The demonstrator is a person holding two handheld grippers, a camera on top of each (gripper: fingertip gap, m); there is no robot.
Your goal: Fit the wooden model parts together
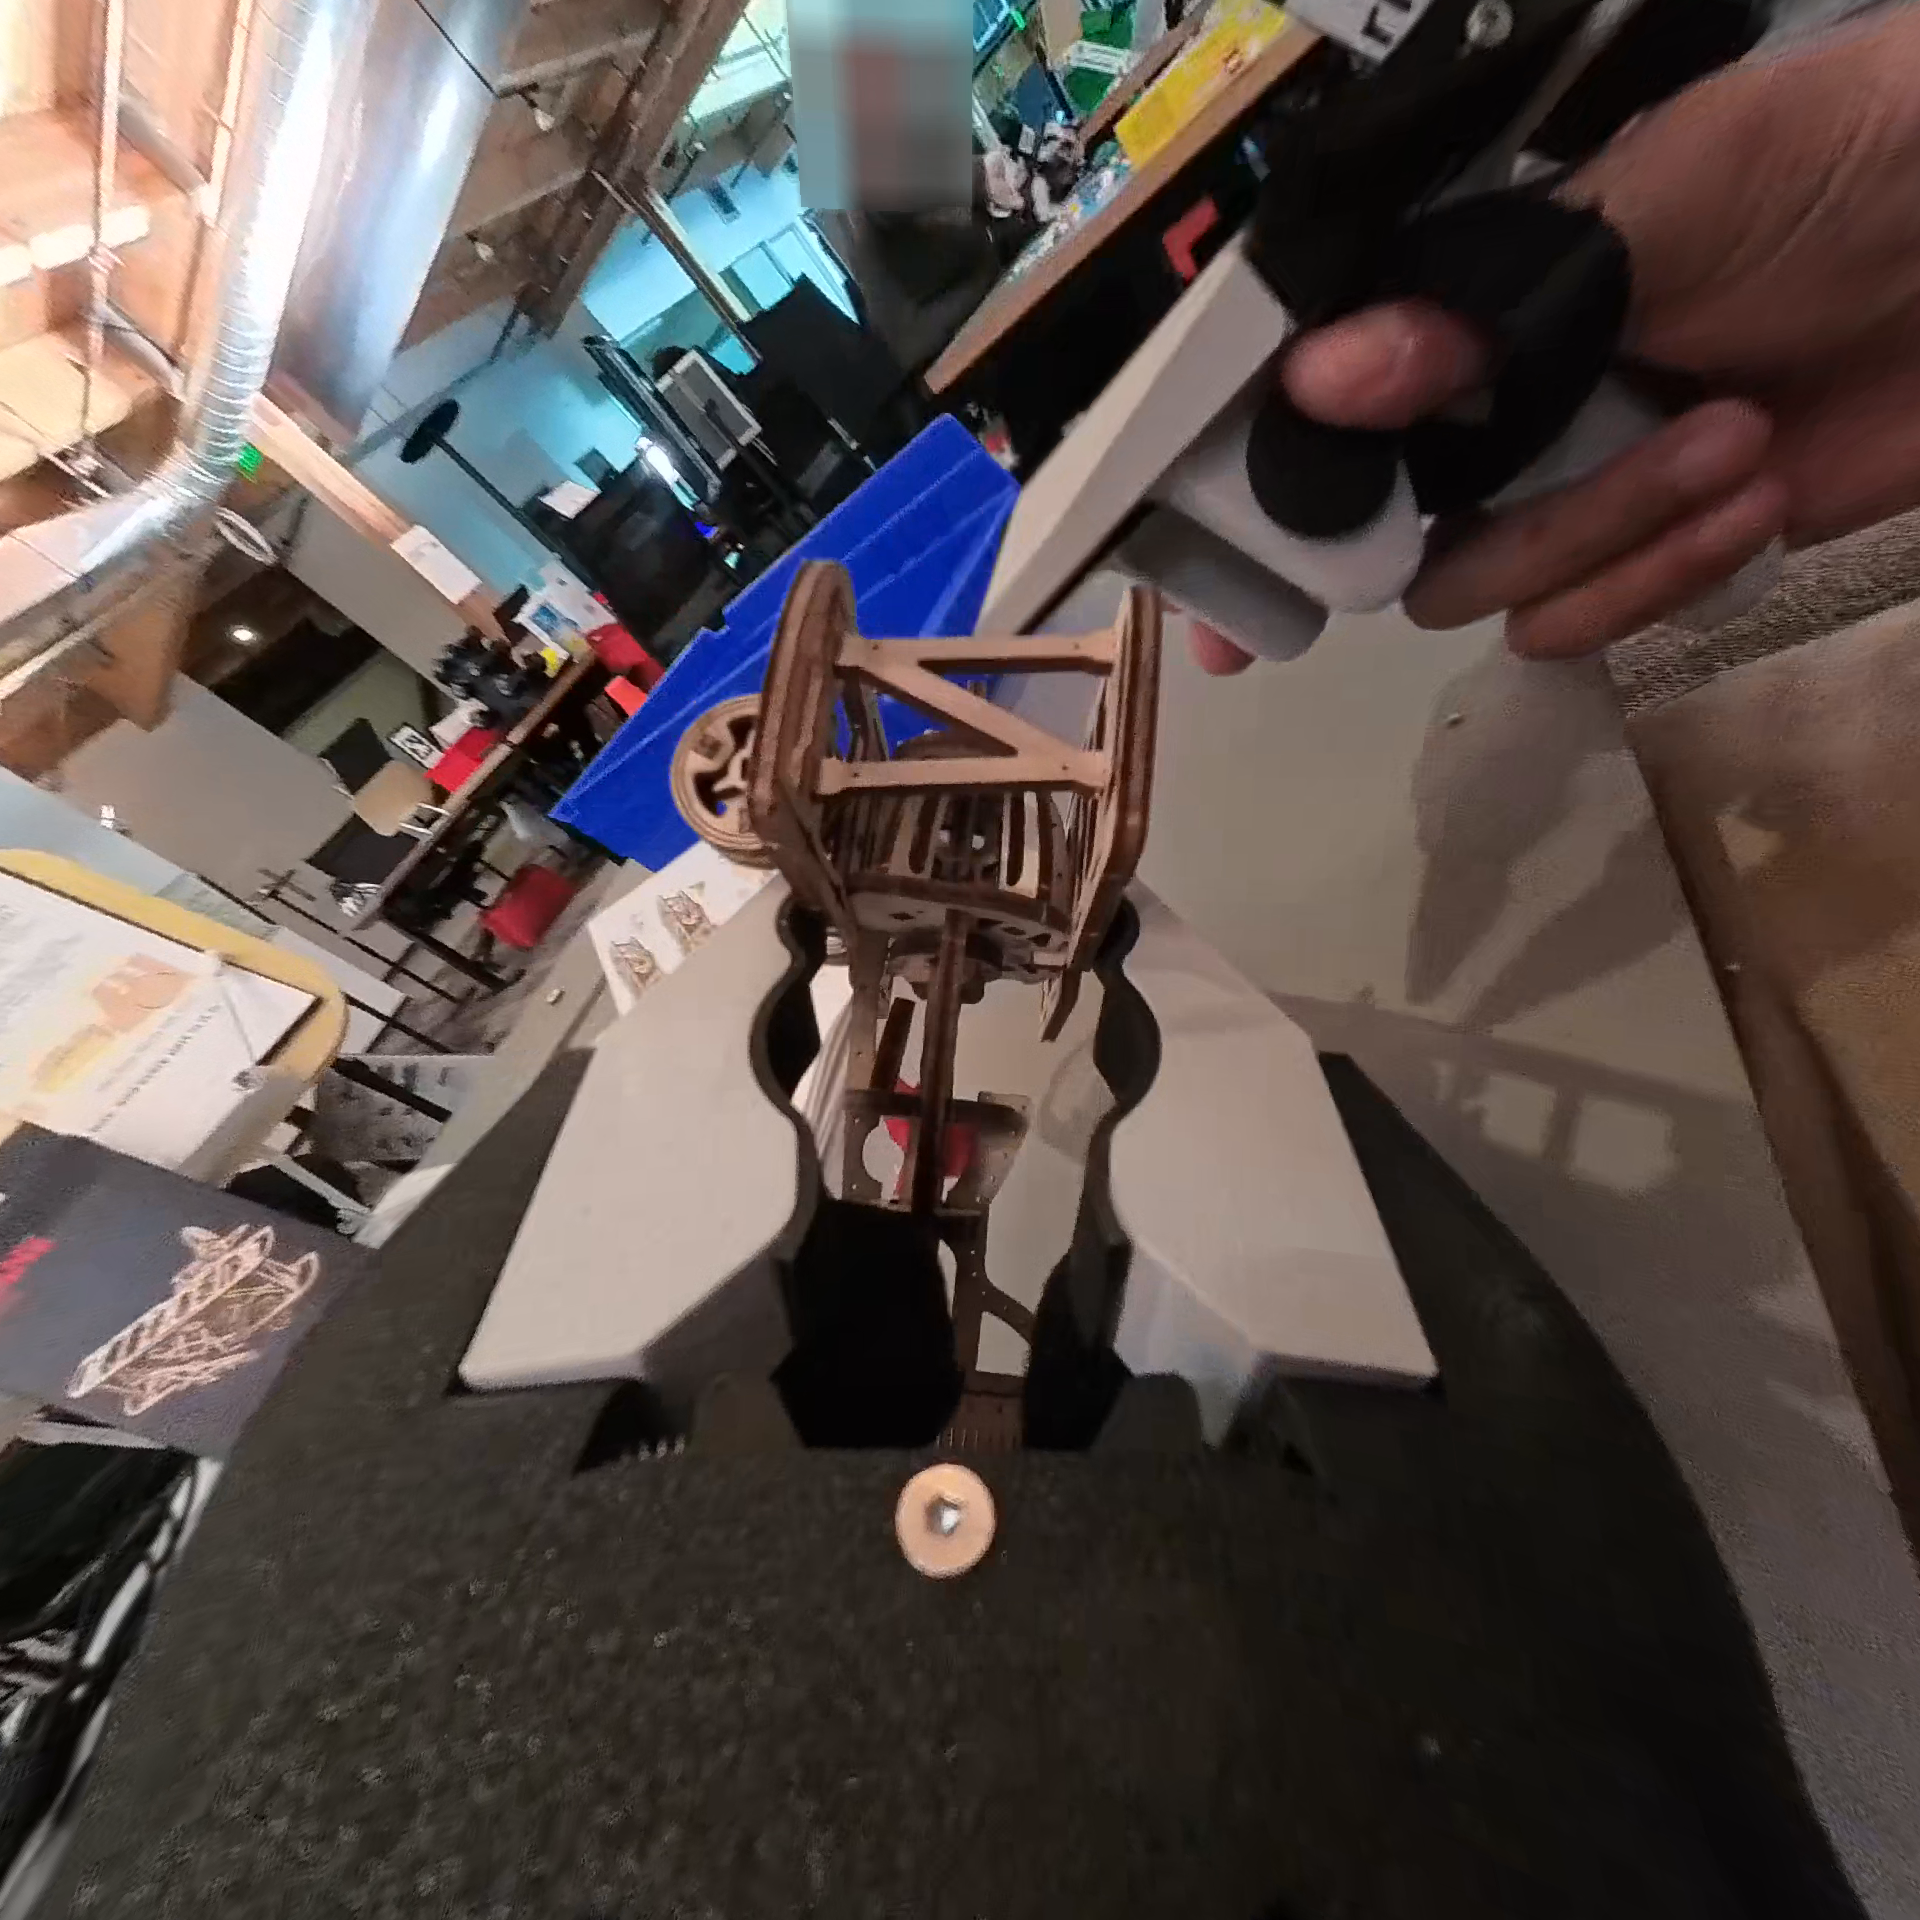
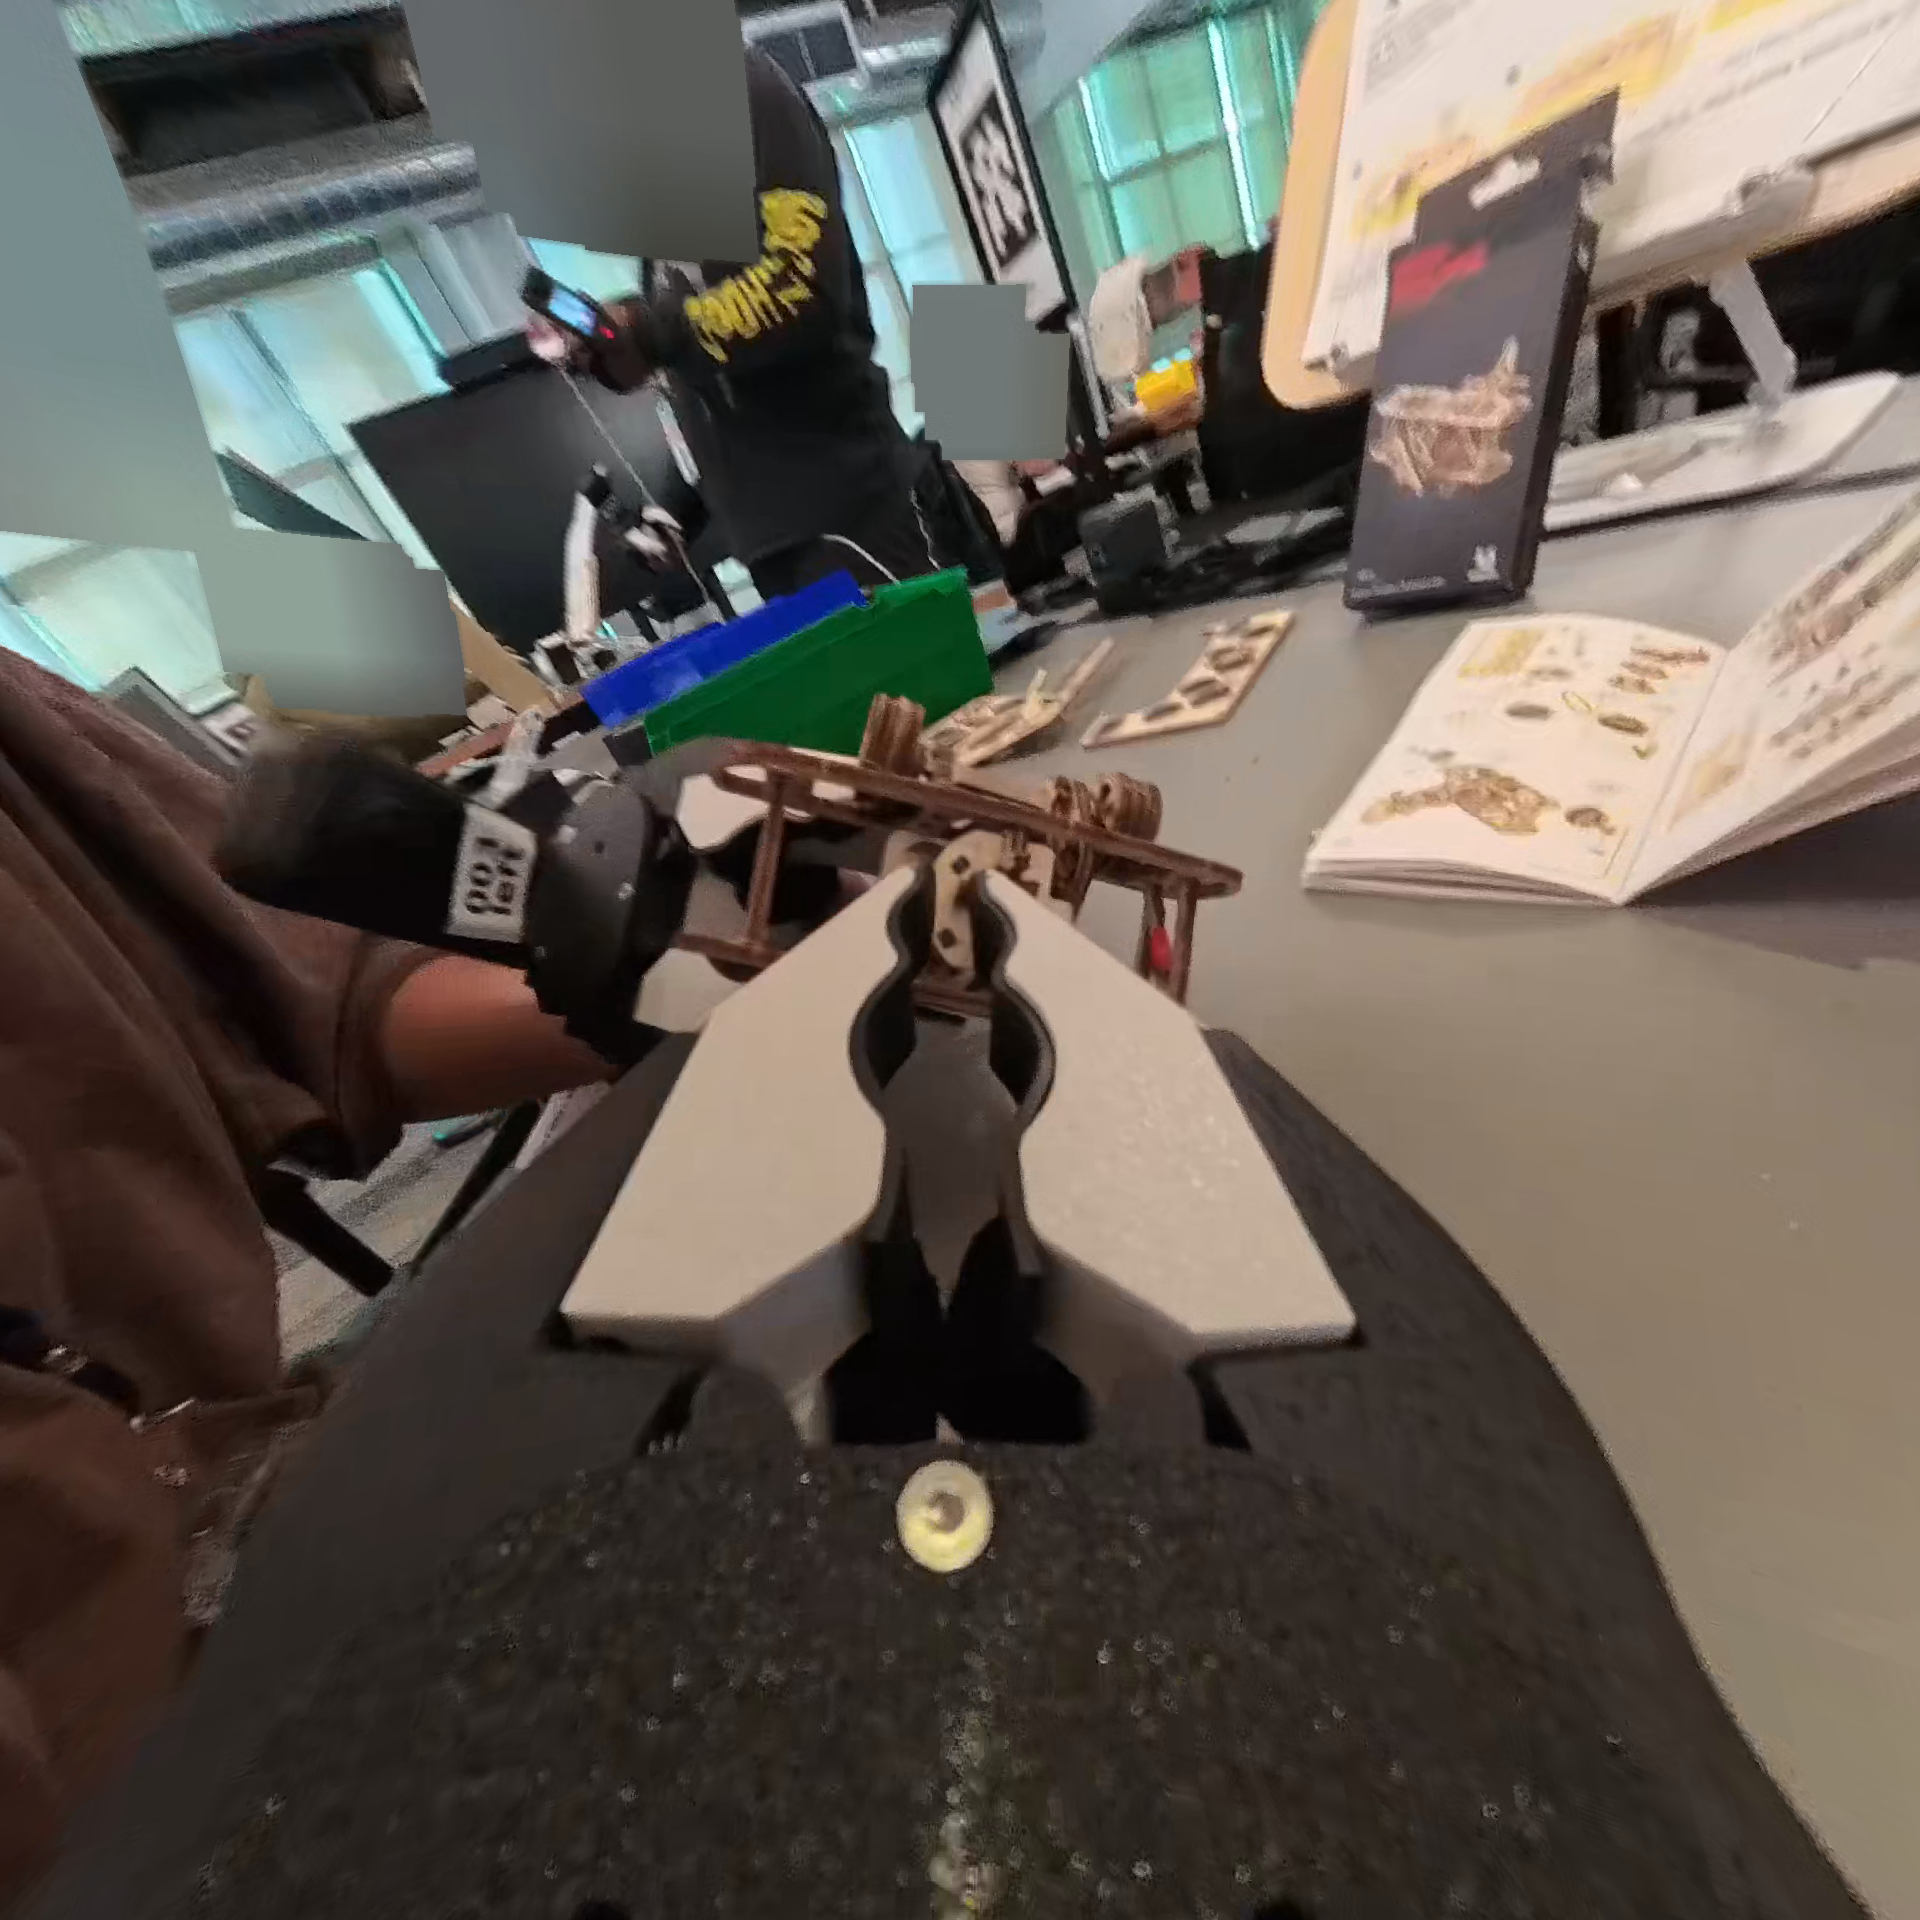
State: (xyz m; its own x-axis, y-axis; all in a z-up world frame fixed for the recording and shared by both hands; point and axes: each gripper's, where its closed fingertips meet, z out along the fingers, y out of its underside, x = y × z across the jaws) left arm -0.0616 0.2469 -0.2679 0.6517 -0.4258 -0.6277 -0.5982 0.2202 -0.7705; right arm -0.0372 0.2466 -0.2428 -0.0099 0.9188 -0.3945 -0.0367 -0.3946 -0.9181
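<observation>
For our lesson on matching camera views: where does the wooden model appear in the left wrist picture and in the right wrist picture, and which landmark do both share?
Left wrist view: the wooden model stands at centre, held between the left tool fingers.
Right wrist view: the wooden model lies just above centre, at the tips of the right tool.
Shared landmark: the blue bin behind the model.

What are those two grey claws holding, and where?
Both grip the brown laser-cut wooden model: the left gripper at its narrow frame end, the right gripper on a pale wooden piece on its side.
</observation>
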